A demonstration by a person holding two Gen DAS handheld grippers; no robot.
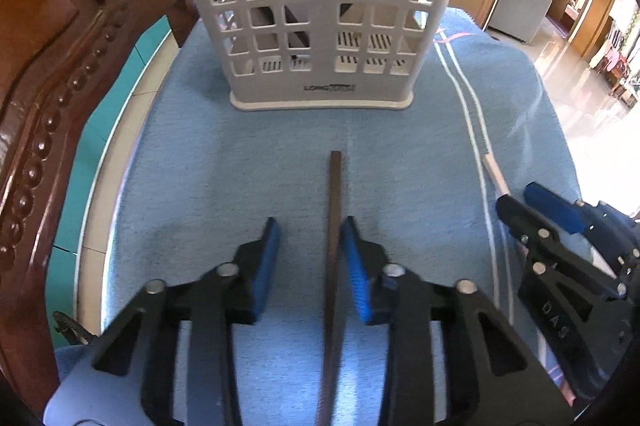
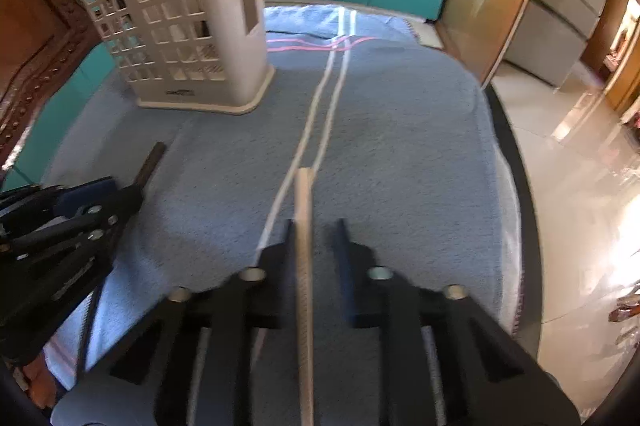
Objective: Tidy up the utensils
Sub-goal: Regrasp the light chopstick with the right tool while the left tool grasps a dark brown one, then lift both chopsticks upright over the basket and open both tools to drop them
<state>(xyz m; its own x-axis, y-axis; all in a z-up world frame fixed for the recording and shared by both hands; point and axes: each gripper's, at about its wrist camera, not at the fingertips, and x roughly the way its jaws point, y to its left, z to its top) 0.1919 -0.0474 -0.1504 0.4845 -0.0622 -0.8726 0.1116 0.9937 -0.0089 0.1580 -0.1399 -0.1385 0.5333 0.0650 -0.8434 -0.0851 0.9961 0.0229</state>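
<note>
Blue towel [image 1: 240, 166] underneath. Our left gripper [image 1: 308, 226] stands spread around a dark stick [image 1: 334, 226], our right gripper [image 2: 314, 230] around a pale stick [image 2: 304, 226]; both point toward the basket [image 1: 320, 6].

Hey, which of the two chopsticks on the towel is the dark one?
The dark brown chopstick between the left gripper fingers; the one at the right gripper is a pale cream chopstick.

Two grippers [image 1: 308, 230] [image 2: 314, 230], one dark stick [image 1: 335, 210], one pale stick [image 2: 304, 226], one slotted holder [image 1: 320, 6], one blue towel [image 1: 240, 154].
</note>
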